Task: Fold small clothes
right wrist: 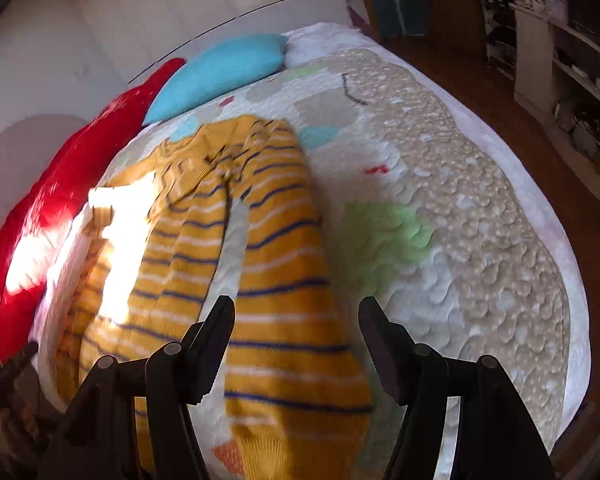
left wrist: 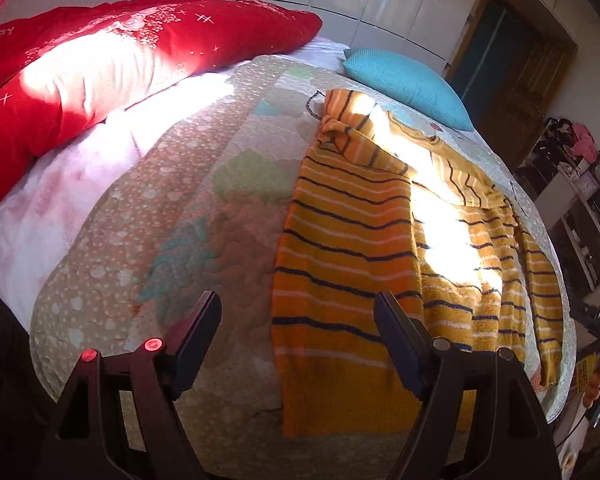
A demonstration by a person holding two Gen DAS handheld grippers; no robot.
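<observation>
A small orange knit garment (left wrist: pixel 348 248) with dark blue and white stripes lies spread on the quilted bed cover (left wrist: pixel 204 216), partly in bright sunlight. In the right wrist view the same garment (right wrist: pixel 284 264) shows two leg-like parts with a strip of cover between them. My left gripper (left wrist: pixel 298 298) is open above the garment's near left edge, gripping nothing. My right gripper (right wrist: pixel 297 301) is open too, over the garment's nearer striped part. No cloth is pinched between its fingers.
A red pillow (left wrist: pixel 100 60) and a blue cushion (left wrist: pixel 412 84) lie at the head of the bed. Shelves with clutter (right wrist: pixel 572 92) and wooden floor (right wrist: pixel 500 92) lie beyond the bed's right side. A wooden door (left wrist: pixel 524 80) stands behind.
</observation>
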